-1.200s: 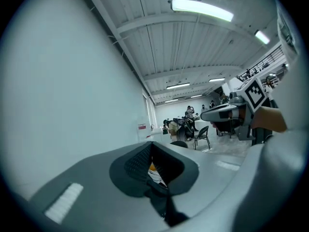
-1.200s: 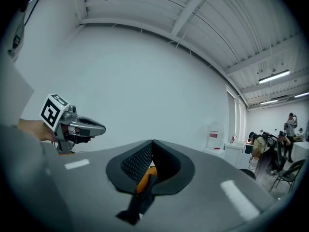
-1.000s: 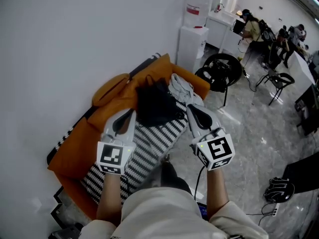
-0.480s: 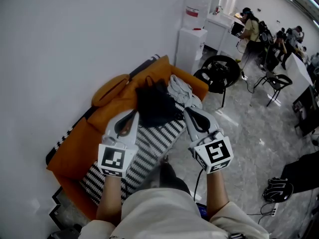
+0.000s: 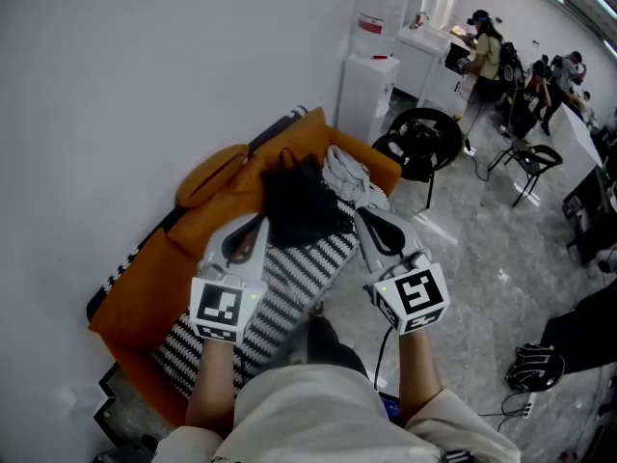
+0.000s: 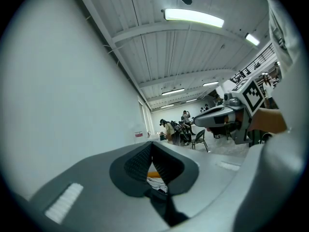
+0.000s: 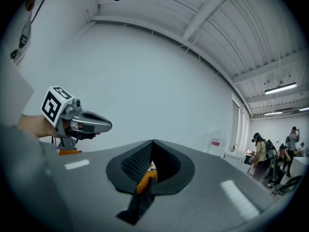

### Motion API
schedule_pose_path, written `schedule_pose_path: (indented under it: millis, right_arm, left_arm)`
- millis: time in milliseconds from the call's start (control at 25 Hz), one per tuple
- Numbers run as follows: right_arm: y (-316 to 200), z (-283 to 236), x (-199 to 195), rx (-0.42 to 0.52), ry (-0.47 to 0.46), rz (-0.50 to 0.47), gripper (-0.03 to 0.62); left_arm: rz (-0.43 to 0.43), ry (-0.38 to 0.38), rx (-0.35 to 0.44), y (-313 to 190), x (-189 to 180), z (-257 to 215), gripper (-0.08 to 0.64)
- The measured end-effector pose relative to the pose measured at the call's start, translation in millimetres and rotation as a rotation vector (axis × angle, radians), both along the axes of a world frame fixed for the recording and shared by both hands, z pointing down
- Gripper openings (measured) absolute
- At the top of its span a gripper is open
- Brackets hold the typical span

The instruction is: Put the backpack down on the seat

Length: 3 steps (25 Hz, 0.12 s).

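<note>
Black fabric backpack (image 5: 301, 201) lying on the orange upholstered sofa seat (image 5: 145, 287).
Left gripper (image 5: 254, 222) and right gripper (image 5: 362, 216), both fully closed and empty, flank its near side.

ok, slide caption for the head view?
Both shut, the left gripper and right gripper flank a black backpack on the striped seat of an orange sofa.

- Backpack (image 5: 301, 201): black.
- Seat (image 5: 145, 283): orange, with black-and-white trim at the edge.
- Pillow (image 5: 214, 172): orange.
- Cover (image 5: 289, 283): black-and-white zigzag stripes.
- Cloth (image 5: 349, 174): pale grey.
- Left gripper (image 5: 253, 222) and right gripper (image 5: 362, 214): grey, black-lined, each with a white cube bearing black square markers.
- Dispenser (image 5: 371, 85): white, with a red label on the bottle.
- Wall (image 5: 116, 75): white.
- Floor (image 5: 482, 287): glossy, marbled grey.
- Chair (image 5: 429, 138): black.
</note>
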State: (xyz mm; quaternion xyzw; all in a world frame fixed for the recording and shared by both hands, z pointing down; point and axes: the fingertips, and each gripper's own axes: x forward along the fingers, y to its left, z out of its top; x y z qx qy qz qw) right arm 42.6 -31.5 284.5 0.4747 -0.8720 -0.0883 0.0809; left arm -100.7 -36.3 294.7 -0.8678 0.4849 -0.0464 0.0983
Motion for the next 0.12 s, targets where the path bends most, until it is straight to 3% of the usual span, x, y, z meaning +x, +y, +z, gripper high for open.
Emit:
schedule_pose_path:
  millis: [120]
  right_arm:
    - [-2.7, -0.4, -0.7, -0.002, 0.001, 0.005, 0.002]
  left_arm:
    - [0.001, -0.001, -0.005, -3.6, -1.1, 0.5, 0.011]
